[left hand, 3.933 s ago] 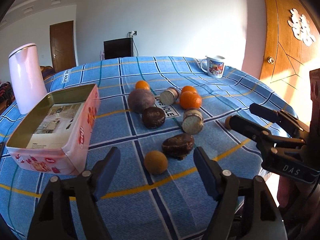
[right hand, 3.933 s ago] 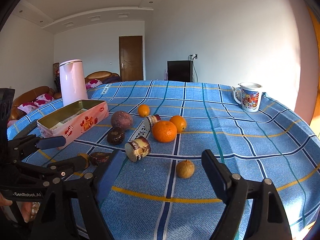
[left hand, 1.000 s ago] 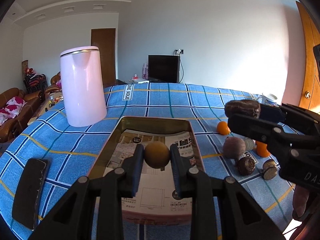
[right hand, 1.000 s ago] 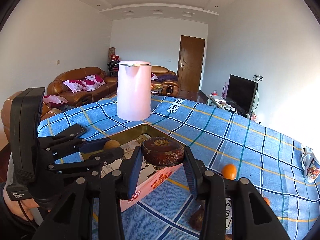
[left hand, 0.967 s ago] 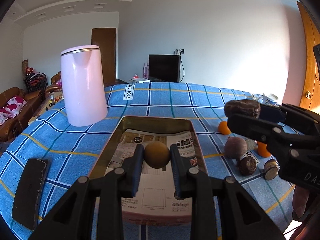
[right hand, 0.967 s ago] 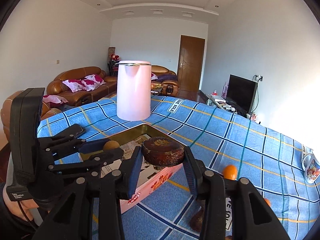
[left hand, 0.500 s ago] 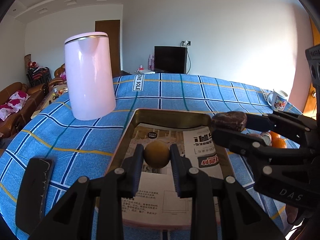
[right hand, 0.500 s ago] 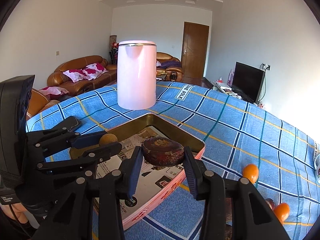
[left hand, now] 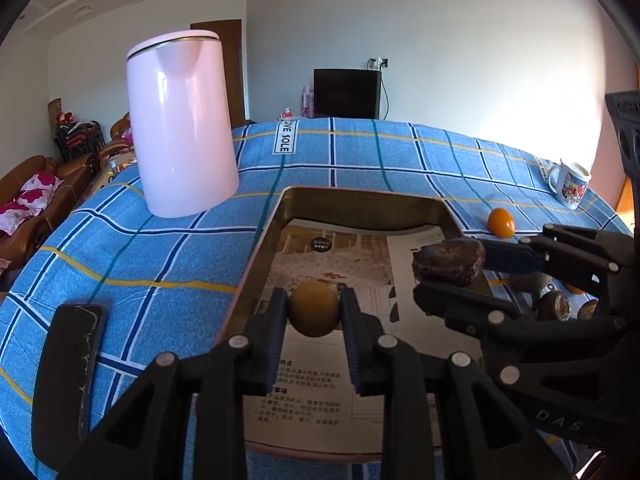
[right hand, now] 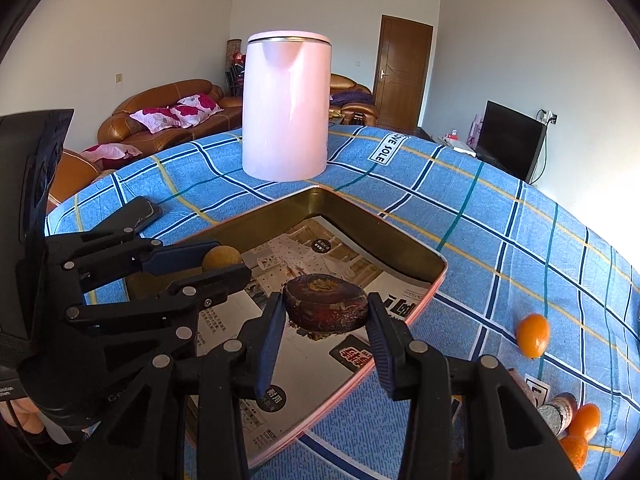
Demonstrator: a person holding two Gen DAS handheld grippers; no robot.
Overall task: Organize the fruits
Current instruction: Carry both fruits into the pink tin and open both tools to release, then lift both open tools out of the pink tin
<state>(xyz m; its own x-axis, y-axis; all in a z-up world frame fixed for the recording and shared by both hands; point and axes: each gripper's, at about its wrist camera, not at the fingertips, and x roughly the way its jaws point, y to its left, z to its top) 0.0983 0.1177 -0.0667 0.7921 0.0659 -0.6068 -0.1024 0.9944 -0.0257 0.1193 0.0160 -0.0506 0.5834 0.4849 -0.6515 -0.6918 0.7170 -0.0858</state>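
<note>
In the left wrist view, the left claw [left hand: 314, 312] is clamped on a small yellowish round fruit [left hand: 314, 309], held over the near half of the open tin [left hand: 362, 195], whose floor is lined with printed paper [left hand: 340, 264]. At three o'clock from it the right claw [left hand: 448, 266] reaches in over the tin's right side, gripping a dark, wrinkled, flattened fruit [left hand: 449, 261]. A pink kettle [left hand: 182, 124] stands at eleven o'clock on the blue checked tabletop [left hand: 160, 256], a dark phone [left hand: 68, 364] lies at nine o'clock, and a small orange [left hand: 501, 222] and a mug [left hand: 570, 184] sit toward two o'clock. In the right wrist view, the right claw [right hand: 325, 314] holds the dark fruit [right hand: 325, 308] across its flat sides, above the tin's paper, while the left claw [right hand: 224, 266] comes in from nine o'clock with the yellowish fruit [right hand: 221, 258] just visible past its fingers. More oranges [right hand: 532, 336] lie outside at three to four o'clock. Both fruits appear to hang above the tin floor, so letting go from here could make the round one roll or bounce toward the wall. The two claws are close together, and opening both at once risks them knocking each other or nudging the tin across the cloth.
</note>
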